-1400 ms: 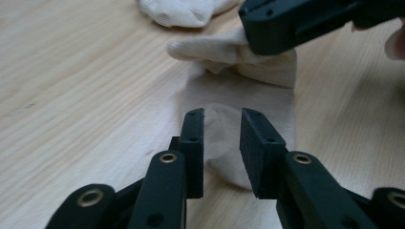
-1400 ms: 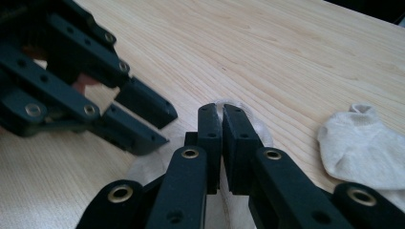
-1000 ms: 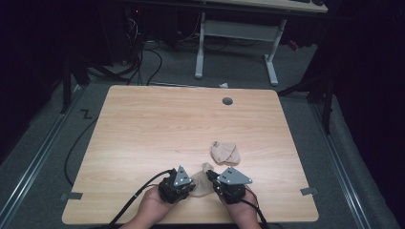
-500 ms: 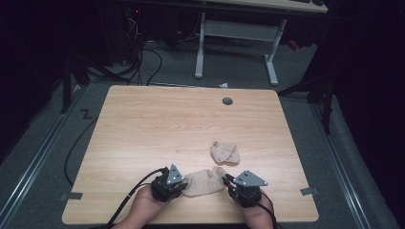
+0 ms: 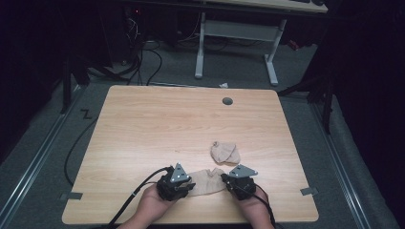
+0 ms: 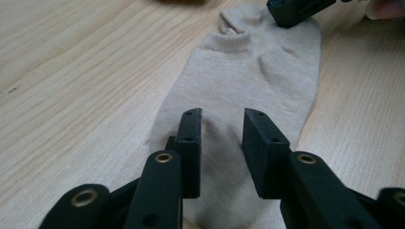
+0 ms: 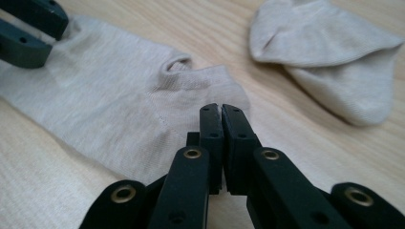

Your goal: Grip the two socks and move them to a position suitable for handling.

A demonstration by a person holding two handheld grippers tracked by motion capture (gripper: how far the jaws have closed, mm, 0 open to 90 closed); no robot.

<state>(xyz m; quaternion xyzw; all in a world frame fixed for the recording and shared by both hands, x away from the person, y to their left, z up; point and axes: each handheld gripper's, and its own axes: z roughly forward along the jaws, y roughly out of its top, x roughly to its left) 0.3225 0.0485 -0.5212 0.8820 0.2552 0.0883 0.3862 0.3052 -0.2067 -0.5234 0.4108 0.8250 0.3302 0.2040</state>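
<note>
A beige sock (image 5: pixel 207 182) lies flat near the table's front edge, between my two grippers. My left gripper (image 5: pixel 191 186) is at its toe end, and in the left gripper view the open jaws (image 6: pixel 219 119) straddle the fabric (image 6: pixel 248 71) without pinching it. My right gripper (image 5: pixel 224 180) is at the cuff end, jaws (image 7: pixel 221 109) pressed together at the edge of the sock (image 7: pixel 119 105), apparently on it. A second beige sock (image 5: pixel 224 152), folded over, rests just beyond and shows at the upper right of the right gripper view (image 7: pixel 329 52).
The wooden table (image 5: pixel 167 129) has a round cable hole (image 5: pixel 227 101) near its far edge. Black cables trail from both grippers off the front edge. A white desk frame and dark floor lie beyond the table.
The two grippers have moved apart along the front edge, and the bunched sock between them is now stretched out flat. The folded sock has not moved.
</note>
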